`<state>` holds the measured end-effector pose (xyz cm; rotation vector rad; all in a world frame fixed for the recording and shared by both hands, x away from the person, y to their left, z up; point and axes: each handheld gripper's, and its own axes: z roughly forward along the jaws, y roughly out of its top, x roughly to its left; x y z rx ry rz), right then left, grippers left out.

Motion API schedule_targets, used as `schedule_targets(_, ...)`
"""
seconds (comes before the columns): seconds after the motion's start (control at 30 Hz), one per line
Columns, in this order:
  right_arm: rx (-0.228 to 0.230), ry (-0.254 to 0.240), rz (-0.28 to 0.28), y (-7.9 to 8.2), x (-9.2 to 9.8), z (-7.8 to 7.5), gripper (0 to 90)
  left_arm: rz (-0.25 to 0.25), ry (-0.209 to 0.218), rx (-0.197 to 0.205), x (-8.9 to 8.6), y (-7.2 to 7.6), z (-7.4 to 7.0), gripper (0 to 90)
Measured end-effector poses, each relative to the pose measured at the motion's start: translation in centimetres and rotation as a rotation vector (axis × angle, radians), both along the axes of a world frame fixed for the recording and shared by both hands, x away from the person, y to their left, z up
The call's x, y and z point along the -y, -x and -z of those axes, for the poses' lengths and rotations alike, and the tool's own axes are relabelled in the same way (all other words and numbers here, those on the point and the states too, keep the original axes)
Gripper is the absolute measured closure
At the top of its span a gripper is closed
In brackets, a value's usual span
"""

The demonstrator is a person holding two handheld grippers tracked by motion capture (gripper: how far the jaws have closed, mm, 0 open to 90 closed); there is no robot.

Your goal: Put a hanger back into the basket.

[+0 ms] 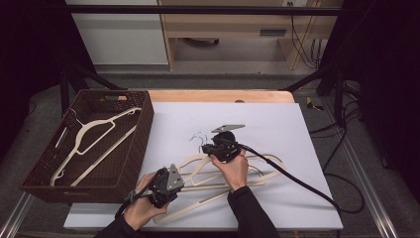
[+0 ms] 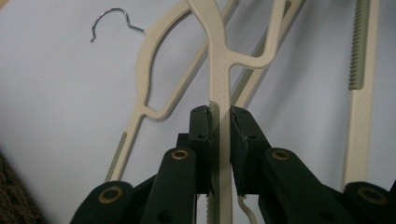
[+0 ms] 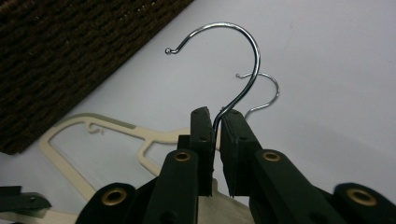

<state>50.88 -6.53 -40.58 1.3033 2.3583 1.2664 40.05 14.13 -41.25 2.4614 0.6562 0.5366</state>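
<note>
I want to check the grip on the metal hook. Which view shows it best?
The right gripper view: the right gripper is shut on the hook, close up. The high view shows hooks small, without telling the grip. The left gripper view shows another hook.

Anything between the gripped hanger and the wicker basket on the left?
Nothing visible. The cream plastic hanger is clamped by both hand-held grippers: left one on its arm, right one on its wire hook. The white table surface between it and the brown wicker basket is bare. A second hanger lies underneath.
</note>
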Motion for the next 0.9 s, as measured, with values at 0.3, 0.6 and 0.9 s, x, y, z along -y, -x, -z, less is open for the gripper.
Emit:
schedule_targets(0.3,0.031,-0.033,-0.016,1.0,0.1,-0.6,88.9,-0.002,0.079,-0.081,-0.7,-0.2,-0.1,78.6)
schedule_targets(0.6,0.088,-0.039,-0.048,2.2,0.3,-1.3,88.9,0.025,0.275,-0.11,-0.9,-1.7,-1.7,48.1)
schedule_targets(0.9,0.164,-0.045,-0.104,3.5,0.6,-2.1,88.8,0.022,0.321,-0.188,0.9,-4.8,-1.1,60.0)
